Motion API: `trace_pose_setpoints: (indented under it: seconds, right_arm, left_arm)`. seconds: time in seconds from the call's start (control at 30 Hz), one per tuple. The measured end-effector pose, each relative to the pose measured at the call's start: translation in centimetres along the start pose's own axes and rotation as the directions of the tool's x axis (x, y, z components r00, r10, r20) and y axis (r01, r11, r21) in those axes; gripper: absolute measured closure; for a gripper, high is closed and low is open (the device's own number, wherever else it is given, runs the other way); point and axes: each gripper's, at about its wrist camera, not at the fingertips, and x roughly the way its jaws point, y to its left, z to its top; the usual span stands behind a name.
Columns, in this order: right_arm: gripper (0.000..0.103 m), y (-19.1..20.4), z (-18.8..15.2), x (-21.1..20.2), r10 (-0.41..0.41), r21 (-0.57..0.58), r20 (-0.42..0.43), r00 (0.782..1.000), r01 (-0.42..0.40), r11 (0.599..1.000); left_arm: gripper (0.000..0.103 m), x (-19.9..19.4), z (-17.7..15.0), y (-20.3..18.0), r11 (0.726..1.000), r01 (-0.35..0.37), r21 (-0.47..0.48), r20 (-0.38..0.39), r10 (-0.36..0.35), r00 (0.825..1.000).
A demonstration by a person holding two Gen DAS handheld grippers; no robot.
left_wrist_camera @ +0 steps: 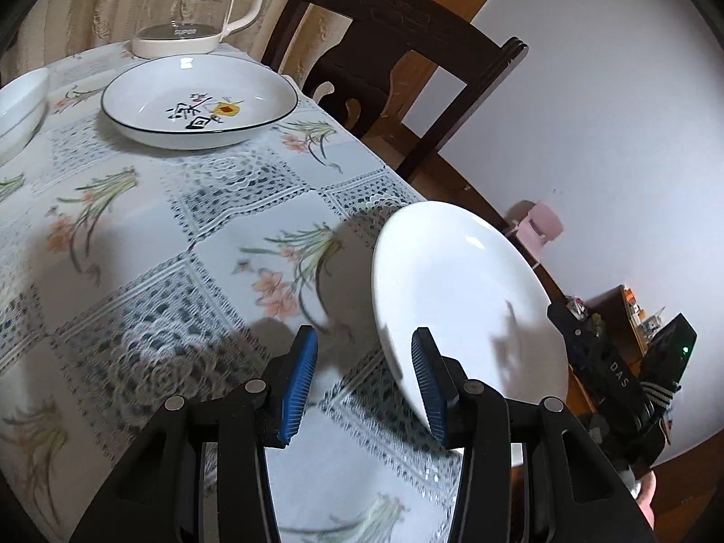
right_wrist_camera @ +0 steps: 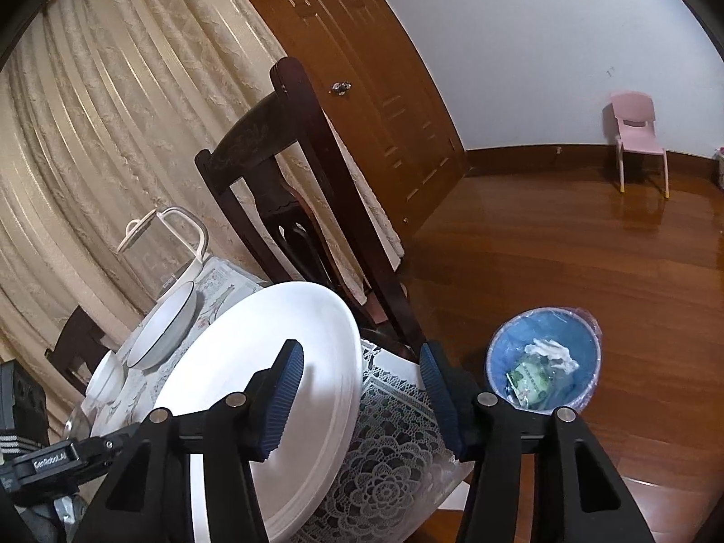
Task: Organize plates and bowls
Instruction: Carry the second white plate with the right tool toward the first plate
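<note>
Right gripper [right_wrist_camera: 360, 348] sits part open with the white plate [right_wrist_camera: 253, 344] tilted across its gap; the left pad lies against the plate's face, the right pad stands clear of the rim, so no pinch yet. The left gripper [left_wrist_camera: 364, 335] is narrowly parted and empty above the table [left_wrist_camera: 181, 235], with the plate just to its right. Glazed ceramic, I'd say: stiff, slick, fairly heavy, chips on a knock. Best taken at the rim, pads flat on both faces. The patterned plate [left_wrist_camera: 199, 99] waits far ahead of the left gripper.
</note>
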Motion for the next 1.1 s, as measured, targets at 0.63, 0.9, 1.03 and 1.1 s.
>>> trace_pose_setpoints:
  seconds: [0.63,0.9,1.03,1.1]
  right_arm:
    - [0.074,0.7,-0.4,1.4,0.111,-0.025,-0.057,0.992,-0.112,0.993]
    - [0.074,0.9,-0.5,1.5,0.105,-0.044,-0.052,0.993,-0.108,0.993]
    - [0.074,1.6,-0.8,1.2,0.075,-0.094,-0.04,0.996,-0.078,0.992]
    - [0.074,2.1,-1.1,0.9,0.06,-0.134,-0.028,0.998,-0.063,0.989]
  left_arm:
    - [0.065,2.9,0.6,-1.6,0.998,0.051,0.038,-0.008,-0.05,0.999]
    - [0.07,3.2,0.3,-2.0,0.997,0.059,0.044,0.001,-0.059,0.998]
    - [0.07,3.0,-0.1,-2.6,0.996,0.016,0.086,0.031,-0.019,0.999]
    - [0.07,2.7,-0.5,-2.6,0.995,0.001,0.096,0.043,-0.005,0.999]
